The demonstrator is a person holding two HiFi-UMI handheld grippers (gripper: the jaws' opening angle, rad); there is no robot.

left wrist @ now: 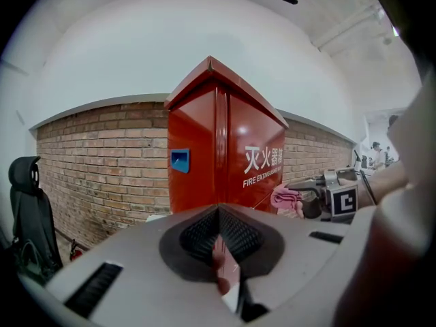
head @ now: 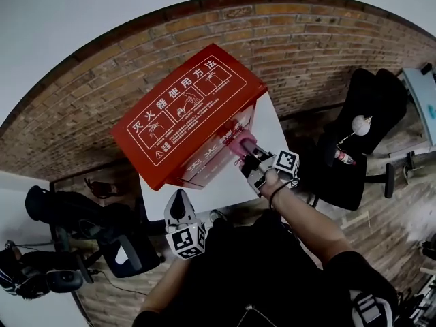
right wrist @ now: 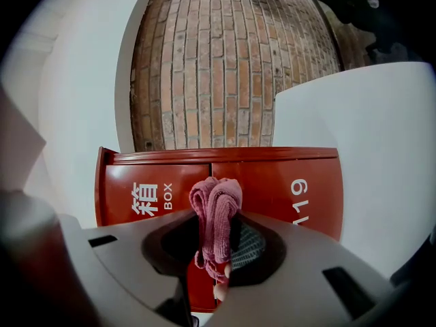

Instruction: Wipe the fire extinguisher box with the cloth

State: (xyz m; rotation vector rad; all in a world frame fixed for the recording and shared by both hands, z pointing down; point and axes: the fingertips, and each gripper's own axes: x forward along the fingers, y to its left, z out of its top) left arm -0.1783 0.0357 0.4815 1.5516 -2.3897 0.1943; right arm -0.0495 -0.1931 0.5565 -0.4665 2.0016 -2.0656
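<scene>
Right gripper [head: 246, 150] has its jaws clenched on the pink cloth [head: 242, 140], bunched into a small wad at the front face of the fire extinguisher box [head: 187, 111]. I can't confirm contact. The box stands on the white surface [head: 218, 191]. Left gripper [head: 178, 201] hangs low and well apart from the box, with its jaws pressed together on nothing.

Risks:
- Little cloth sticks out past the jaw tips, so a hard press likely puts the jaws on the paint.
- Nothing braces the box, so a sideways stroke could slide or twist it on the surface.
- Drag across the door could pull the wad out of the grip.
- Such a narrow wad could leave gaps between strokes.
</scene>
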